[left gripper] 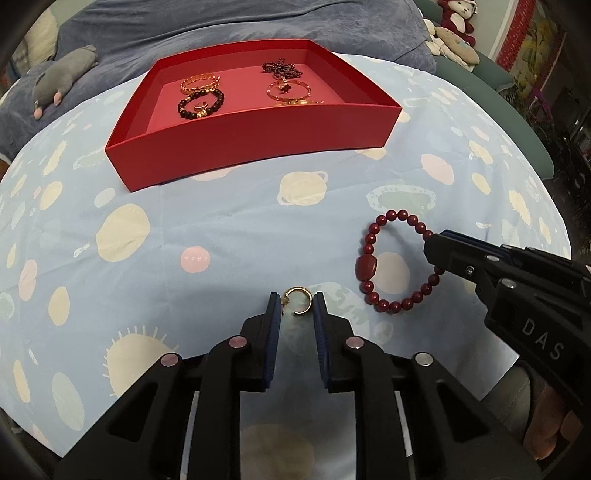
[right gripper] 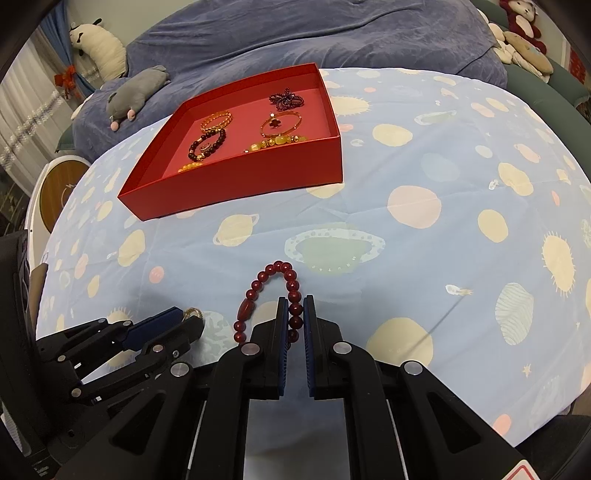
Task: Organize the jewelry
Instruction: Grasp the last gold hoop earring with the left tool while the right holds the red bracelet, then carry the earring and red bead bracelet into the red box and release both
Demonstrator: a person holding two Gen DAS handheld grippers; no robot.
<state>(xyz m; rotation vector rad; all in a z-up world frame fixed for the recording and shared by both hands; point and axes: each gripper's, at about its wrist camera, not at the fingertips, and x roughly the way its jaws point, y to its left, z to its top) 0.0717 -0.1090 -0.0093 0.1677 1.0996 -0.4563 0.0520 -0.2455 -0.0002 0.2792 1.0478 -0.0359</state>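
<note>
While both of my claws point steeply down at the planet-print cloth (left gripper: 229,236), the nearest thing to me is the small gold open ring (left gripper: 298,301) lying on it. My left gripper (left gripper: 296,306) straddles that ring with its jaws parted only narrowly; the left pad sits right at the ring's edge, the right pad just beside it, and I cannot tell whether either one actually presses on it.

Just to the right, my right gripper (right gripper: 295,314) is clamped on the near side of the dark red bead bracelet (right gripper: 275,295), beads caught between its blue pads. The rest of the loop, with its one large oval bead on the left, rests on the cloth and stretches away from me.

Farther off, toward the left, stands the red tray (left gripper: 255,136). Inside it lie a gold chain bracelet (left gripper: 200,82) at the far left, a black bead bracelet (left gripper: 201,104) nearer with a small ring inside its loop, a thin gold bangle (left gripper: 289,89) on the right, and a dark bead cluster (left gripper: 282,68) at the far right. From the right wrist, yellow beads (right gripper: 275,142) show along the tray's near wall.

Beyond the tray a grey plush toy (left gripper: 59,88) lies on a blue blanket (left gripper: 258,22).
</note>
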